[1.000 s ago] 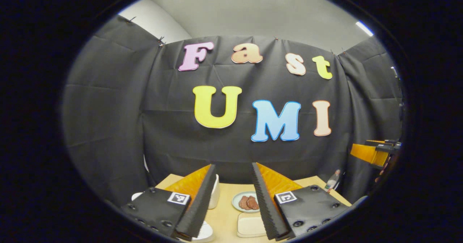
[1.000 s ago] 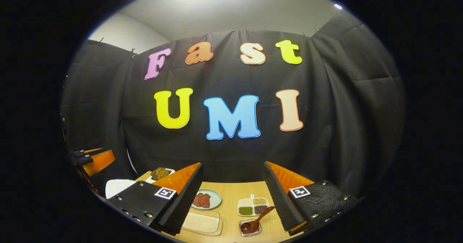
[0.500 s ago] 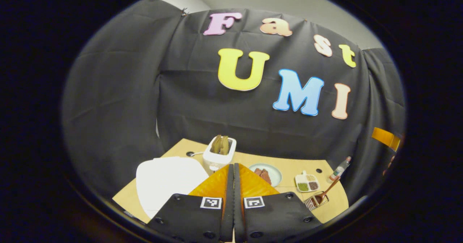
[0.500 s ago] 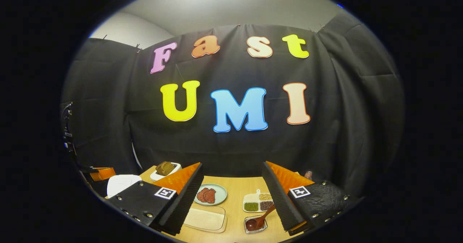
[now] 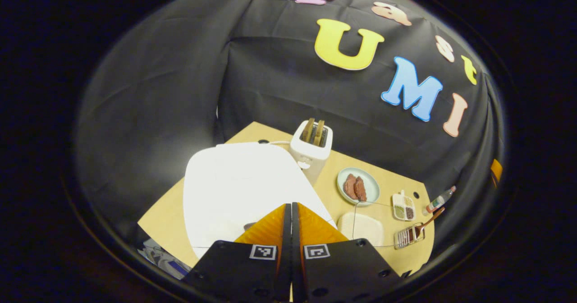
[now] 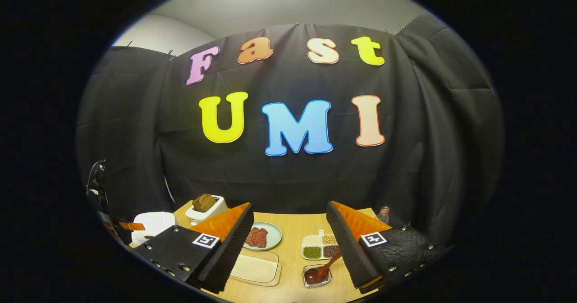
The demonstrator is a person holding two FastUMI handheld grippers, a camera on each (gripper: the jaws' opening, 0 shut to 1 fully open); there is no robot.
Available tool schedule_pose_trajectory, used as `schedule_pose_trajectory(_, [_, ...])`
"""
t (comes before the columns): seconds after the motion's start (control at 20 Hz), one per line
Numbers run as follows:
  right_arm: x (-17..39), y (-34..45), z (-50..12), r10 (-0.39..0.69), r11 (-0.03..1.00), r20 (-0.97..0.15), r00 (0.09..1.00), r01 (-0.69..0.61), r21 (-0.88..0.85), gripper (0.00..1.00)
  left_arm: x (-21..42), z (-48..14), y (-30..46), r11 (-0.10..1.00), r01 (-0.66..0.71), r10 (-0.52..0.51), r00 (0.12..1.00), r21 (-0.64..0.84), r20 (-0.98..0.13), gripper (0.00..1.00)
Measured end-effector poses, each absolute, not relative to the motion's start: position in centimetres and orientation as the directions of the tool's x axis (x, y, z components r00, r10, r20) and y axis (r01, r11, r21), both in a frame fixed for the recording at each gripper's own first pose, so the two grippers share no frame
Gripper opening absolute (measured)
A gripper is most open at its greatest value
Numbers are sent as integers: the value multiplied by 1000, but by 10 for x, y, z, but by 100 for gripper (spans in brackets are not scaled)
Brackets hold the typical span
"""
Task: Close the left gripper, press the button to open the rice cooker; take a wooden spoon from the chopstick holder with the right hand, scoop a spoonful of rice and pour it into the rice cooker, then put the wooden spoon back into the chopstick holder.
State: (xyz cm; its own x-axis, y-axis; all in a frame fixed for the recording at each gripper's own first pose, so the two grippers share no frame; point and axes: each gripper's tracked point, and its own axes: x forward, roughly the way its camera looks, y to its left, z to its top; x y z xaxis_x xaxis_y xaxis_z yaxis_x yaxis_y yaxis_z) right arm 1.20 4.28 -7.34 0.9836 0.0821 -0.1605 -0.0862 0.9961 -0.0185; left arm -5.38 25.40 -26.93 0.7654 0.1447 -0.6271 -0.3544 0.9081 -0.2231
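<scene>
In the left gripper view, the white rice cooker [image 5: 234, 185] sits at the left of the wooden worktop [image 5: 167, 222], its lid down. The left claw [image 5: 291, 206] hangs over the cooker's near right edge with its two fingers pressed flat together and nothing between them. Just behind the cooker stands a white toaster [image 5: 312, 149] with two slices of bread in its slots. To the right of that lies a pale green plate [image 5: 358, 186] with two brown pieces of meat, then a clear tray of white rice [image 5: 360, 226], a small divided dish of beans [image 5: 404, 207], and a wire chopstick holder [image 5: 408, 236] with the wooden spoon [image 5: 428, 219] leaning out of it. A small bottle [image 5: 439, 200] stands at the far right edge.

In the right gripper view, the rice cooker [image 6: 151, 224] shows at the far left. The right claw [image 6: 288, 244] is held wide open, empty, above the worktop [image 6: 293, 231]. The spoon [image 6: 322, 270] rests in its holder [image 6: 318, 279] between the spread fingers, nearer the right one, untouched.
</scene>
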Motion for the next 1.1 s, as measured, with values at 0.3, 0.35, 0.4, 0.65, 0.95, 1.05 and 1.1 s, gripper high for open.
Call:
schedule_pose_trajectory(0.3, [11, 35, -75, 54, 998, -165, 985, -59, -25, 98, -61, -307, 268, 905, -389, 170, 700, -171, -694, 8])
schedule_pose_trajectory(0.35, [11, 36, -76, 54, 998, -167, 984, -59, -25, 98, -62, -316, 272, 907, -394, 179, 678, -147, -713, 9])
schedule_pose_trajectory(0.4, [11, 36, -77, 56, 998, -169, 984, -60, -21, 98, -65, -320, 270, 906, -399, 175, 659, -143, -732, 8])
schedule_pose_trajectory(0.65, [10, 37, -77, 67, 997, -168, 983, -71, -14, 98, -56, -297, 276, 924, -377, 234, 698, -69, -676, 9])
schedule_pose_trajectory(0.95, [9, 37, -76, 56, 998, -167, 984, -60, -20, 98, -43, -151, 281, 917, -397, 383, 872, 15, -306, 14])
schedule_pose_trajectory(1.05, [10, 37, -76, 56, 998, -164, 985, -61, -30, 98, -44, -129, 267, 927, -374, 361, 897, -6, -255, 22])
schedule_pose_trajectory(1.1, [10, 36, -77, 56, 997, -163, 985, -62, -34, 98, -44, -120, 263, 931, -366, 355, 907, -7, -226, 29])
